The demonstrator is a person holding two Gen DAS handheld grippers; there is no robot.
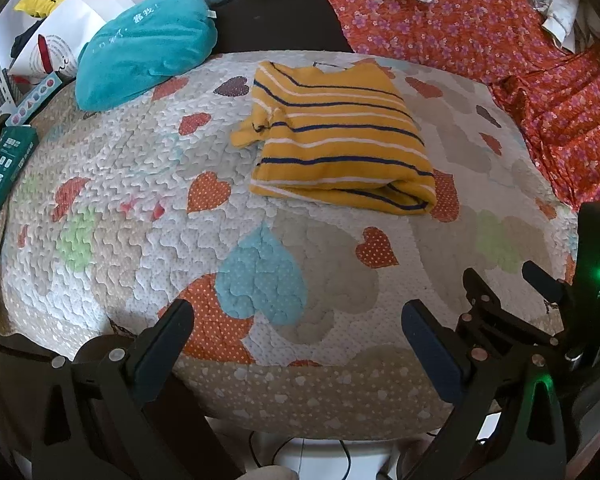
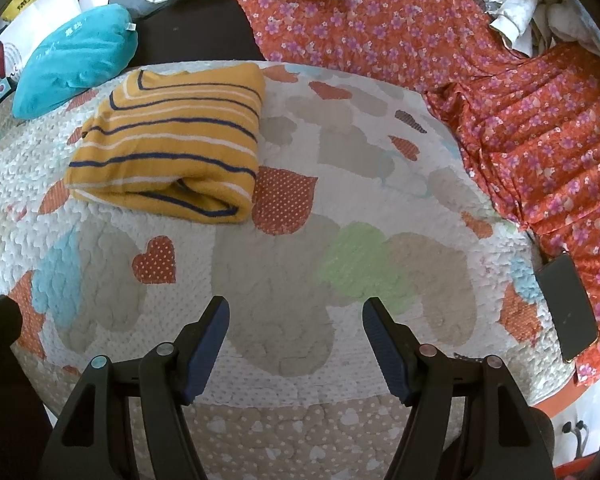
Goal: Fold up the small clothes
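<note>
Clearly, both the left tongs (image 1: 296,320) and right tongs (image 2: 296,318) are held spread and empty above the quilt (image 2: 380,208); the folded sweater (image 1: 340,144) is laid farther back on it.

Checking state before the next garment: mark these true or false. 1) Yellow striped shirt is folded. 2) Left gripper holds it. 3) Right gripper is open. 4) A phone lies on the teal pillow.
1) True: the yellow striped shirt lies folded on the heart quilt.
2) False: the left gripper is open and empty.
3) True: the right gripper is open.
4) False: the phone lies at the quilt's right edge, far from the teal pillow.
</note>
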